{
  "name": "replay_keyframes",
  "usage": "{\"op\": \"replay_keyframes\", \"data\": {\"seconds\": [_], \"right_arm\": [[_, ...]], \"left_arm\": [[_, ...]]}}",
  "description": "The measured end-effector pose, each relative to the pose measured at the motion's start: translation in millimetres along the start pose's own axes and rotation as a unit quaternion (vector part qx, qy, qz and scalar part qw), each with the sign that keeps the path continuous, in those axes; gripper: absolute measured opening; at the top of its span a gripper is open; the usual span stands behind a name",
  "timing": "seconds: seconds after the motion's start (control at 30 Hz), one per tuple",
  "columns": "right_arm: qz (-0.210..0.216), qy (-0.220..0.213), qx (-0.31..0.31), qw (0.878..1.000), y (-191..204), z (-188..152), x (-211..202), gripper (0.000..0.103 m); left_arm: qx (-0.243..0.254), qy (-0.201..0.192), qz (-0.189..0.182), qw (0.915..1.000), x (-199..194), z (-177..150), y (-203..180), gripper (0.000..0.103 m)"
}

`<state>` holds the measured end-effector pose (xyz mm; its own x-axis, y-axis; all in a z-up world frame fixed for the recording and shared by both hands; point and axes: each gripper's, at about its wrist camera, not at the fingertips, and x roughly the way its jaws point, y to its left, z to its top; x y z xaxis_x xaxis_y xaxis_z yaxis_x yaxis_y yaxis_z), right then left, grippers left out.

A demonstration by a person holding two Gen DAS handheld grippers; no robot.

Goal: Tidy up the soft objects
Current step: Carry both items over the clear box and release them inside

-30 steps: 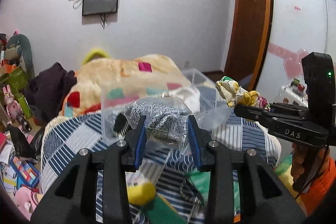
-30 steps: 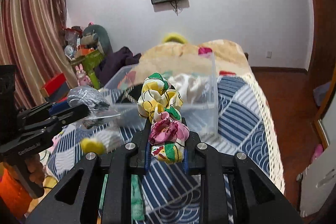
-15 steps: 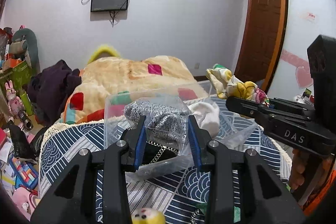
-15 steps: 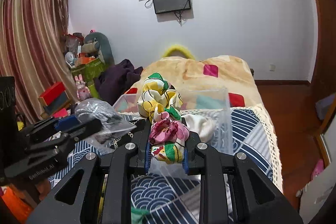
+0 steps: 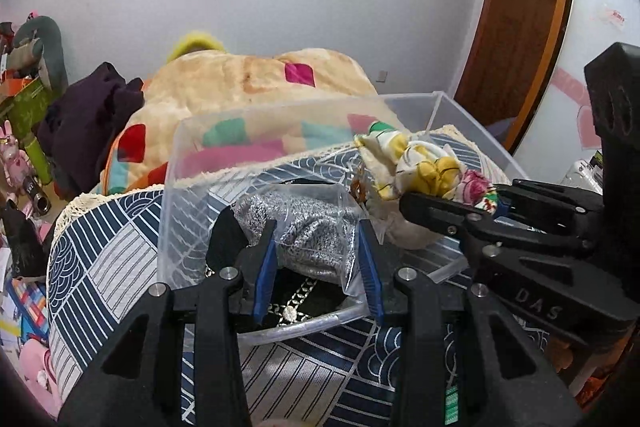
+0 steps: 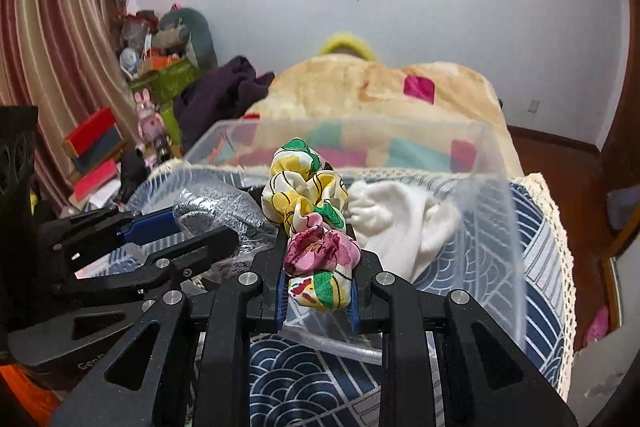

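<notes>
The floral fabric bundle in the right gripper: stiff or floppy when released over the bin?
Probably floppy: the floral fabric bundle bunches in loose folds above the right gripper. Likely light, since it stands up unsupported. It should slump into the clear bin, not roll.

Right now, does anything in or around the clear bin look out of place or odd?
Nothing looks spilled or damaged. The left tongs grip a bagged grey knit and the right tongs a floral scrunchie, both over the clear bin, where a white cloth lies crumpled.
</notes>
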<state>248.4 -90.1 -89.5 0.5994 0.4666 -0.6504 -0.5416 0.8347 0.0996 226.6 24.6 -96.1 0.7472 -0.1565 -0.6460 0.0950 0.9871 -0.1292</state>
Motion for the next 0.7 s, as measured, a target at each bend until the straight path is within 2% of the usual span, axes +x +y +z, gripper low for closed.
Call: {"op": "replay_keyframes", "data": {"seconds": [0.07,0.2,0.43,0.7], "right_arm": [[0.002,0.007,0.002,1.000,-2.9,-0.4,2.4,0.021],[0.000,0.011,0.005,1.000,-5.8,-1.4,0.3,0.022],[-0.006,0.000,-0.001,1.000,-6.0,-0.3,-15.7,0.040],[-0.023,-0.046,-0.015,0.999,-3.7,-2.2,-54.8,0.056]], "left_arm": [[0.001,0.002,0.001,1.0000,0.3,0.0,-1.2,0.039],[0.006,0.003,0.008,0.9999,-1.2,1.3,-2.8,0.049],[0.001,-0.008,0.003,1.0000,-20.4,2.1,-0.2,0.061],[0.002,-0.054,-0.003,0.9985,-66.6,5.9,-4.8,0.076]]}}
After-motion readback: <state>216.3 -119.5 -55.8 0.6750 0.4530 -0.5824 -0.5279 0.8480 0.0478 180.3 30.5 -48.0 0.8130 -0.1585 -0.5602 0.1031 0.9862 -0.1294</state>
